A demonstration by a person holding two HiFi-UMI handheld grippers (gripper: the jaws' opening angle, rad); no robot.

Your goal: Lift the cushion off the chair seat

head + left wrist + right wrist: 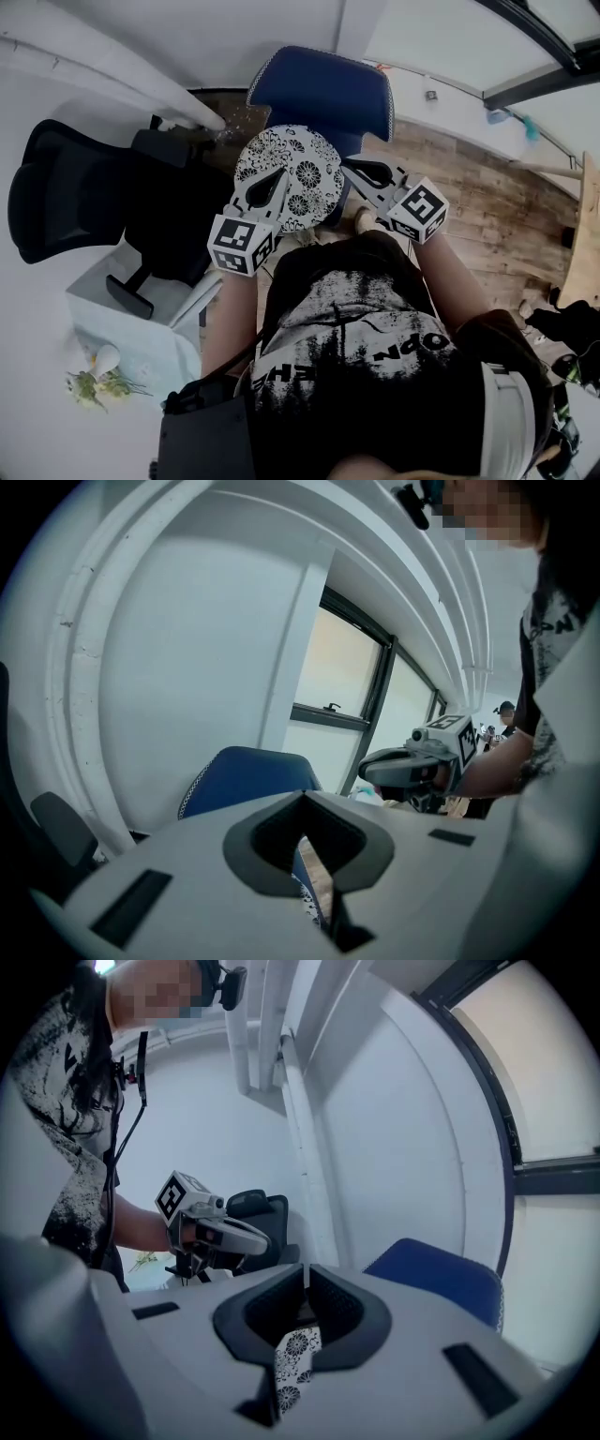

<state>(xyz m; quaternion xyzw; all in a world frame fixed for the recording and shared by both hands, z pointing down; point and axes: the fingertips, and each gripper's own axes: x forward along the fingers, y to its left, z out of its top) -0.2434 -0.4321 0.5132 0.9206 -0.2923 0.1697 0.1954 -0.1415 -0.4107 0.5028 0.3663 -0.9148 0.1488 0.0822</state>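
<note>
A round cushion (295, 173) with a black-and-white flower print hangs in front of the blue chair (328, 94) and hides its seat. Whether it touches the seat I cannot tell. My left gripper (274, 184) is shut on the cushion's left edge, and my right gripper (345, 171) is shut on its right edge. In the left gripper view the jaws (303, 799) meet, with the printed cushion (309, 897) pinched below them and the blue chair (246, 772) behind. The right gripper view shows the same grip (305, 1274) on the cushion (293, 1358).
A black office chair (84, 187) stands to the left, close to a white slanted pipe (112, 75). A low table with a pale cloth (141, 342) and flowers (94, 382) sits at lower left. Wooden floor (487, 220) stretches to the right.
</note>
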